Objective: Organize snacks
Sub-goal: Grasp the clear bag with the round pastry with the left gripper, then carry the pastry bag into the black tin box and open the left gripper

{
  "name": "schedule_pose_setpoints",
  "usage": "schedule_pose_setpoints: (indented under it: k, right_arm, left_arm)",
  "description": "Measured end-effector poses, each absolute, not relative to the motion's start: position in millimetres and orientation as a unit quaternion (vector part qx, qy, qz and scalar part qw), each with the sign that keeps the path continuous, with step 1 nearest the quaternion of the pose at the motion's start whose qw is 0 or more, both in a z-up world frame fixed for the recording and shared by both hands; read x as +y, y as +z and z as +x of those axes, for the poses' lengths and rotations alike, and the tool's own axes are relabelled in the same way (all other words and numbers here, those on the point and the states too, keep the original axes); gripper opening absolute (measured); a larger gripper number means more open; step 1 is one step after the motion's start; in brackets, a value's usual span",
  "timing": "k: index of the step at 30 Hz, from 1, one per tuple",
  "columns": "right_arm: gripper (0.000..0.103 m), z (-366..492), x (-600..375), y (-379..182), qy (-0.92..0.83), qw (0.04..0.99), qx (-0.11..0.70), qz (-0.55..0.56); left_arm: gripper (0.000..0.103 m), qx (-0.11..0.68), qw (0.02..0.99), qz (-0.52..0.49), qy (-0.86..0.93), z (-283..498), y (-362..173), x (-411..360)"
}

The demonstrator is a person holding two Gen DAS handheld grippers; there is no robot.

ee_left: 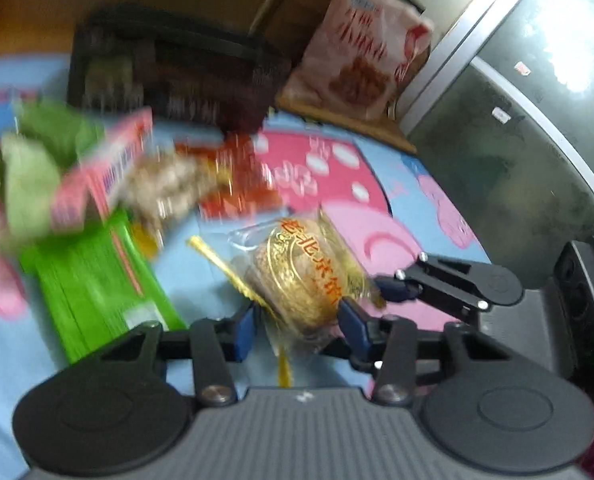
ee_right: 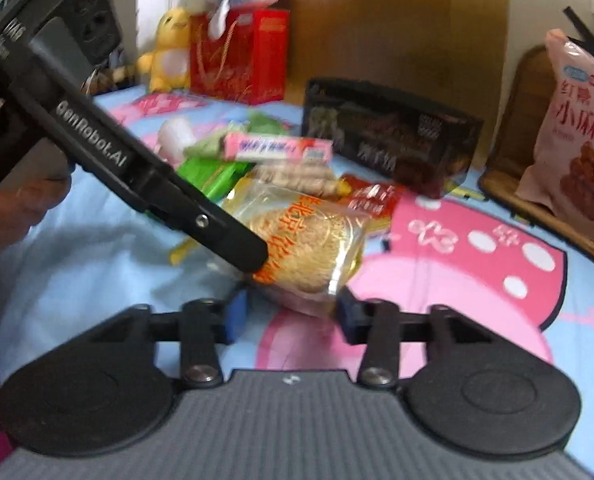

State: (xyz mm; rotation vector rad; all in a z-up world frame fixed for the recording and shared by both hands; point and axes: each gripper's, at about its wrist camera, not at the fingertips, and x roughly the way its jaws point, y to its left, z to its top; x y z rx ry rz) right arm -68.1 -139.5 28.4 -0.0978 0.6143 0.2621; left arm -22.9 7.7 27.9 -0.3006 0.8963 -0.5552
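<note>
Both tools were on the same prize: the wrapped round pastry (ee_left: 297,276) lay on the cartoon sheet (ee_left: 377,184), just short of the snack pile (ee_left: 97,184) at ten o'clock. The left gripper (ee_left: 297,328) had its blue pads closed against the wrapper's near edge. The right gripper (ee_right: 287,312) straddled that packet, though whether it pressed, I couldn't tell

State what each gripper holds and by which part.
Both are at the pastry packet: left gripper clamps its near end; right gripper straddles a corner, grip unclear.
</note>
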Motion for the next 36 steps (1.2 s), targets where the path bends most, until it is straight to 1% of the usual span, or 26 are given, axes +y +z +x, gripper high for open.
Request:
schedule_pose_setpoints:
  k: [2,4,9,12,16,18,19,21,22,24,26,27,28,29,30,32,36]
  right_arm:
    - [0.045,-62.0,-144.6,37.6,0.123,0.952,0.279,-0.024]
    - [0.045,-52.3,-144.2,48.4,0.114,0.961,0.251,-0.027]
    - [0.045,0.5,-152.3,73.6,0.093,0.975,0.200,-0.008]
    - [0.045,43.5,-164.6,80.1,0.085,0.978,0.192,0.020]
    - [0.047,97.1,-177.3,78.6,0.070,0.976,0.200,0.051]
    - [0.053,111.4,-178.2,76.5,0.049,0.977,0.203,0.042]
    - [0.058,112.9,-180.2,76.2,0.033,0.979,0.199,0.038]
    - [0.062,104.0,-189.8,76.4,0.019,0.981,0.183,0.057]
    - [0.064,94.9,-195.9,76.0,0.021,0.981,0.175,0.074]
    - [0.064,77.2,-203.4,71.0,0.017,0.981,0.171,0.091]
    - [0.063,63.9,-208.6,62.3,0.005,0.979,0.177,0.097]
    - [0.063,62.9,-210.8,57.8,0.004,0.978,0.184,0.102]
    - [0.056,63.1,-212.5,54.5,0.002,0.975,0.194,0.106]
    - [0.043,71.8,-215.0,50.3,-0.002,0.972,0.206,0.109]
    - [0.037,78.2,-215.3,46.6,-0.008,0.969,0.219,0.111]
    - [0.037,86.3,-218.0,42.4,-0.011,0.967,0.226,0.118]
    - [0.037,91.6,-225.0,36.2,-0.050,0.965,0.227,0.122]
  left_arm:
    - [0.043,0.407,0.862,-0.145,-0.266,-17.2,42.8,15.0]
    - [0.044,0.387,0.871,-0.144,-0.265,-8.0,57.4,20.9]
    - [0.045,0.339,0.898,-0.134,-0.245,39.2,93.5,36.4]
    - [0.045,0.322,0.911,-0.125,-0.224,76.0,105.4,43.2]
    - [0.044,0.314,0.923,-0.116,-0.191,124.9,105.5,48.7]
    - [0.046,0.318,0.925,-0.111,-0.173,142.1,99.0,50.0]
    - [0.046,0.320,0.928,-0.107,-0.159,147.1,98.2,53.5]
    - [0.048,0.297,0.936,-0.116,-0.146,147.2,98.7,67.6]
    - [0.051,0.284,0.941,-0.124,-0.135,145.4,99.5,77.9]
    - [0.051,0.282,0.946,-0.130,-0.091,150.5,96.8,95.0]
    - [0.048,0.312,0.938,-0.137,-0.061,161.1,84.1,107.6]
    - [0.048,0.324,0.934,-0.139,-0.053,164.2,78.0,109.6]
    - [0.048,0.336,0.930,-0.141,-0.049,166.8,70.8,111.4]
    - [0.044,0.349,0.925,-0.142,-0.047,168.5,63.3,111.7]
    - [0.043,0.362,0.920,-0.144,-0.049,169.5,56.3,110.5]
    - [0.045,0.361,0.916,-0.165,-0.061,165.8,51.9,108.3]
    - [0.045,0.364,0.915,-0.164,-0.066,154.4,58.6,97.8]
